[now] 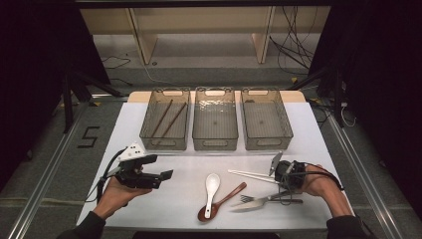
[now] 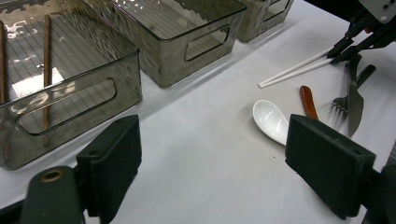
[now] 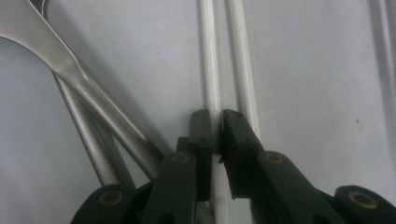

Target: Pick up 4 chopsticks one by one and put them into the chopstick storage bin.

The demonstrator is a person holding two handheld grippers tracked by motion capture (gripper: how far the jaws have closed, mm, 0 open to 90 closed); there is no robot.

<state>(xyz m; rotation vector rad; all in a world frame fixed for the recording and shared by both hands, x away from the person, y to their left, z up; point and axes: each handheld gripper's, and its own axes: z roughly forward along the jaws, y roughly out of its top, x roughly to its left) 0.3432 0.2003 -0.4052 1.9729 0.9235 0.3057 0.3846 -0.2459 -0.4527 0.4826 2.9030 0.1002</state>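
We see the right gripper (image 3: 215, 122) pinching one thin white plastic chopstick (image 3: 210, 70) flat on the white table (image 1: 164, 199), beside the steel knife (image 3: 70, 79); the left gripper (image 2: 212, 163) hovers, jaws spread wide.

chopsticks (image 1: 251, 175): white
soup spoon (image 1: 212, 185): white
wooden spoon (image 1: 221, 201): reddish brown
bins (image 1: 215, 144): smoky grey, ribbed
table (image 1: 174, 199): white

Black "5" (image 1: 89, 137) taped on the grey floor (image 1: 59, 164)

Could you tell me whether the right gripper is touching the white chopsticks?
Touching: in the right gripper view, the right gripper has its jaws closed on one white chopstick.
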